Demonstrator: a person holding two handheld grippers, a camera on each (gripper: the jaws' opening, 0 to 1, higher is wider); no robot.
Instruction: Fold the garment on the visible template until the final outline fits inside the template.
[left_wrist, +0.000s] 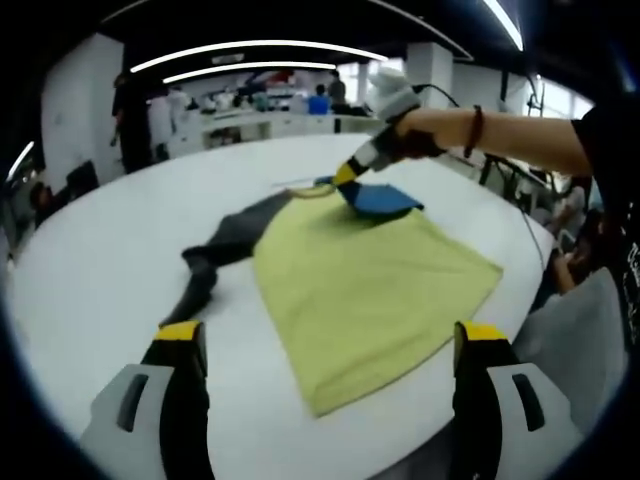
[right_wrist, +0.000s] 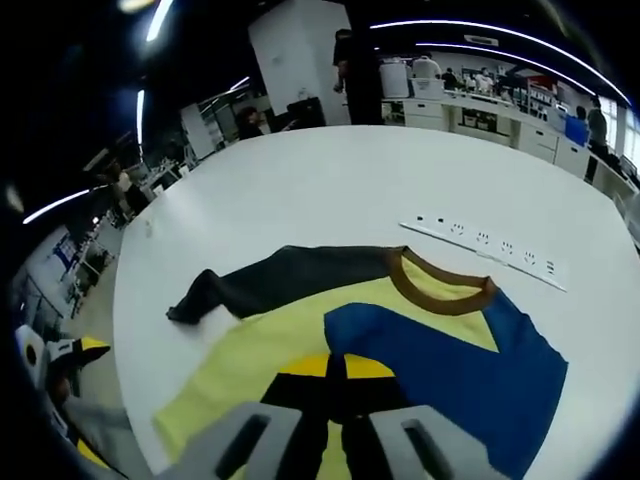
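Garment (left_wrist: 370, 290), yellow-green cloth with blue sleeve and dark sleeve, flat on round white table (left_wrist: 90, 270); right gripper (right_wrist: 338, 368) seemingly clenched on it, left gripper (left_wrist: 330, 345) released; white power strip (right_wrist: 485, 240) beyond collar.

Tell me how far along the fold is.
Early. One fold looks started: the blue sleeve lies folded in over the shirt's yellow-green body, with the right gripper shut on the cloth there. The dark sleeve lies spread out on the table, unfolded, and the left gripper hangs open. No template outline is discernible, so I cannot judge the fit.
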